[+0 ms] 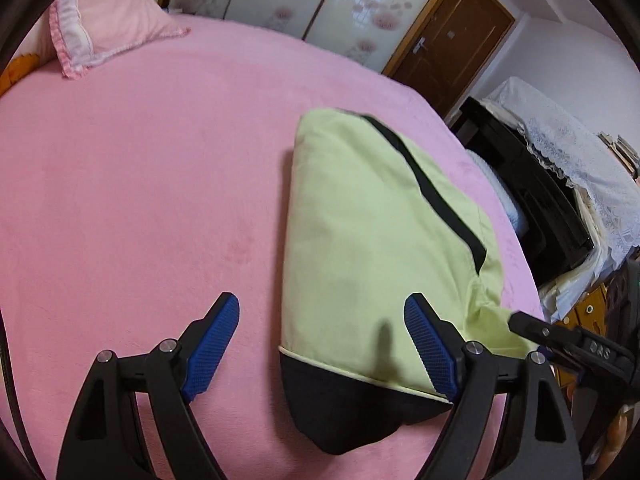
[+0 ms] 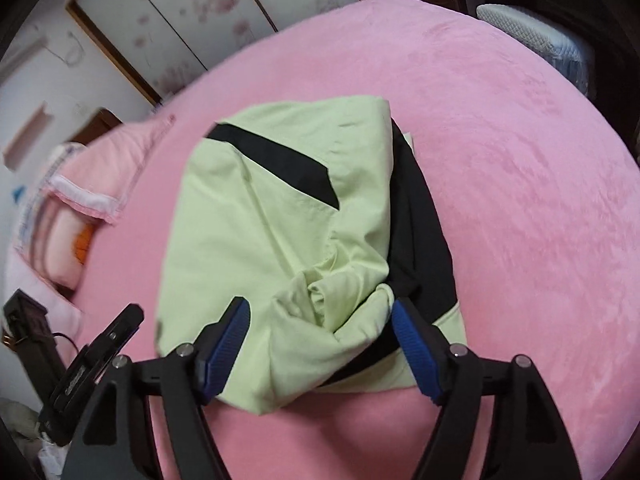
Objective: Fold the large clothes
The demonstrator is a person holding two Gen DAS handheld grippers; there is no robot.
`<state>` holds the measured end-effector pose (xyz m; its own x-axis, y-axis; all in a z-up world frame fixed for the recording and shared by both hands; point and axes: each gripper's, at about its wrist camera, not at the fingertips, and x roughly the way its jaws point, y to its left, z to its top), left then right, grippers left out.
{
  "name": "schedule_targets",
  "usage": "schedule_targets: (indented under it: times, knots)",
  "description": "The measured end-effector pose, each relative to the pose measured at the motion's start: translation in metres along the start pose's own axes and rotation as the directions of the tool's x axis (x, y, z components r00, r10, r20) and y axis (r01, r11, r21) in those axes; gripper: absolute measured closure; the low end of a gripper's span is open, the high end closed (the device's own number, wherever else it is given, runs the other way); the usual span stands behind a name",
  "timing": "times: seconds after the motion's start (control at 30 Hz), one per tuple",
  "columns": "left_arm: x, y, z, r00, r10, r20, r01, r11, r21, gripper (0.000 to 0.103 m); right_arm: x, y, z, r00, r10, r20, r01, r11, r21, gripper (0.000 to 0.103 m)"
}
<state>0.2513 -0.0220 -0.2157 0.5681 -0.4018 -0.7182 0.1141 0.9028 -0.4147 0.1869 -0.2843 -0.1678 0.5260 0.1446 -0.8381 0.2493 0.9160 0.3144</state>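
A light green garment (image 1: 360,220) with black bands and a black hem lies folded into a bundle on the pink bed (image 1: 140,180). My left gripper (image 1: 322,308) hovers open over its near black-hemmed end; its blue pads stand wide apart and press on nothing. In the right wrist view the same garment (image 2: 260,220) shows a bunched, crumpled corner near the camera. My right gripper (image 2: 320,306) stands open above that bunched cloth without pinching it. Each gripper also appears from the side in the other's view: the right gripper (image 1: 560,340) and the left gripper (image 2: 100,348).
A pink pillow (image 1: 108,20) lies at the bed's far left corner. Floral wardrobe doors (image 1: 320,4) and a brown door (image 1: 452,40) stand behind the bed. Black furniture under a lace cover (image 1: 580,168) sits beyond the right edge. Pink bed sheet (image 2: 520,160) stretches around the garment.
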Motion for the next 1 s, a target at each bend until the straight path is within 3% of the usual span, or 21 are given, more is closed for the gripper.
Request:
schedule_targets:
  times: [0.13, 0.2, 0.3, 0.43, 0.67, 0.73, 0.83, 0.93, 1.0]
  knots:
    - [0.013, -0.003, -0.004, 1.0, -0.012, -0.021, 0.012, 1.0, 0.022, 0.019, 0.014, -0.012, 0.012, 0.997, -0.028, -0.074, 0.031, 0.999, 0.03, 0.034]
    - [0.017, -0.006, -0.006, 1.0, -0.015, -0.027, 0.016, 0.999, 0.036, 0.019, 0.018, -0.023, 0.013, 0.995, -0.015, -0.094, 0.019, 0.999, 0.042, 0.058]
    - [0.024, -0.022, -0.008, 0.999, -0.02, -0.035, 0.022, 0.998, 0.051, 0.019, 0.019, -0.034, 0.011, 0.995, -0.012, -0.102, 0.013, 1.0, 0.013, 0.076]
    - [0.029, -0.036, -0.012, 0.999, -0.026, -0.034, 0.029, 0.997, 0.072, 0.019, 0.006, -0.044, 0.007, 0.998, 0.019, -0.059, -0.021, 0.999, -0.038, 0.081]
    - [0.03, -0.063, -0.021, 1.0, -0.025, -0.003, 0.025, 0.987, 0.157, 0.018, -0.041, -0.048, -0.007, 0.988, -0.013, 0.154, 0.03, 0.994, -0.108, 0.084]
    - [0.034, -0.07, -0.026, 1.0, 0.015, 0.009, -0.017, 0.98, 0.199, 0.018, -0.036, -0.056, -0.014, 0.985, -0.039, 0.169, 0.056, 0.994, -0.094, 0.084]
    - [0.04, -0.076, -0.036, 0.998, 0.062, 0.028, -0.067, 0.964, 0.259, 0.018, -0.005, -0.073, -0.029, 0.99, -0.071, 0.125, 0.078, 0.996, -0.05, 0.085]
    - [0.047, -0.072, -0.043, 0.997, 0.069, 0.018, -0.072, 0.958, 0.276, 0.016, 0.009, -0.084, -0.04, 0.986, -0.079, 0.144, 0.083, 0.996, -0.023, 0.085]
    - [0.054, -0.064, -0.044, 0.999, 0.05, -0.008, -0.047, 0.969, 0.244, 0.014, 0.015, -0.087, -0.045, 0.983, -0.083, 0.164, 0.086, 0.996, -0.01, 0.084]
